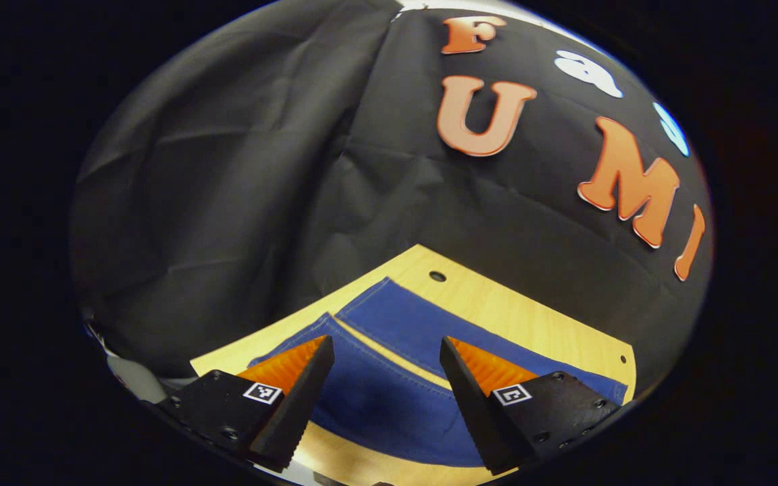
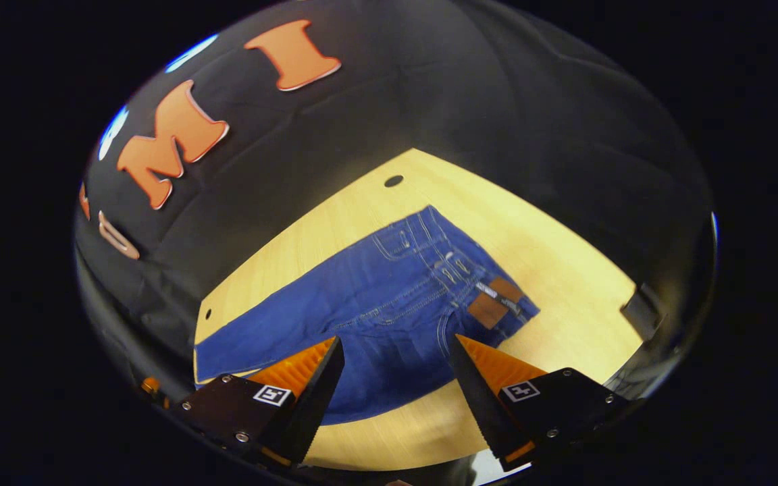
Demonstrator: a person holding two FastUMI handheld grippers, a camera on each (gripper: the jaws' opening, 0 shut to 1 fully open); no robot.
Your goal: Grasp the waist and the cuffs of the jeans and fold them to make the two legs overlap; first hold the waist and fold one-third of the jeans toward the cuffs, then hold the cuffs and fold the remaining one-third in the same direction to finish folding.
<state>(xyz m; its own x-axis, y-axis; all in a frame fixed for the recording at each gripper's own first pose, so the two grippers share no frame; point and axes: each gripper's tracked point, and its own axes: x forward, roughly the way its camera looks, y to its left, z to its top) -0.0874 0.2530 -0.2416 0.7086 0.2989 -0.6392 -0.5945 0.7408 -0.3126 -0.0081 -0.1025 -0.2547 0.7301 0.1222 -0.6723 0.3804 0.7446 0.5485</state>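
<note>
Left gripper view: left gripper (image 1: 386, 391) held above the table (image 1: 497, 307), jaws spread wide, nothing between them. Below it lie the jeans (image 1: 389, 398), leg end, flat on the wood; two legs lie side by side with a strip of table showing between them near the cuffs (image 1: 389, 287). A hole (image 1: 437, 276) in the tabletop sits just beyond the far cuff.

Right gripper view: right gripper (image 2: 396, 381) also released, jaws wide apart, hanging over the near edge of the jeans around the seat. Waist (image 2: 477, 283) lies to the right with a brown patch (image 2: 487, 310) on it (label, not read). Legs run off to the left, spread flat, no fold in the cloth.

Step in hand, as I judge it: the very first one, the approach before the lengthwise fold; nothing gripped, legs not overlapping. Next move calls for lowering both grippers to the near edge, right one pinching at the waist, left one at the cuff, then carrying that leg over onto the far leg. Risk: pinching both layers unevenly, or dragging the jeans across the table.
</note>
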